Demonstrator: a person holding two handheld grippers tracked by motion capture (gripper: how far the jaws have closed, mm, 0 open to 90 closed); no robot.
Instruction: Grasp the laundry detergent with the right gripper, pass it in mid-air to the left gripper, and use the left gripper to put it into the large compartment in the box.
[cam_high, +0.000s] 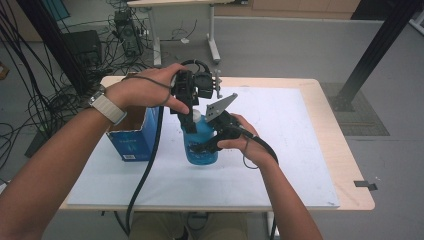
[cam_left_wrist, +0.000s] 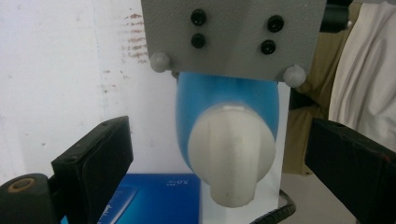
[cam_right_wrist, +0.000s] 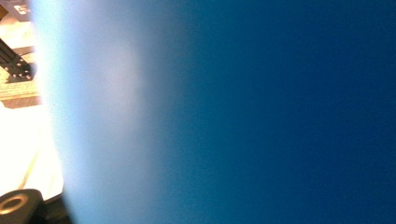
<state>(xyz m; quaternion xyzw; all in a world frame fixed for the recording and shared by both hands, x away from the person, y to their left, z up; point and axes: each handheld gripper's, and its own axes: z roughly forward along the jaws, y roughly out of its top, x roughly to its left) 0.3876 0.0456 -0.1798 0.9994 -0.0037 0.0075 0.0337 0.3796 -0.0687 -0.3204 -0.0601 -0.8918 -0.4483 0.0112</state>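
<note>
Item: blue plastic bottle w/ white cap (cam_left_wrist: 232, 154). Right gripper (cam_high: 212, 145) clamped on body; left gripper (cam_left_wrist: 219, 154) jaws apart round cap. We centre, close squarely, then twist.

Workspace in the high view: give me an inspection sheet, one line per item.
Surface: white mat on a wooden table.
Job's things: blue bottle upright, white cap on.
Clutter: open blue box left of the bottle.
Grippers: right gripper shut on the blue bottle; left gripper above the cap, jaws open on either side.
Cables: black cable trails off the front edge.
Surroundings: cable tangle on the floor, another table behind.
</note>
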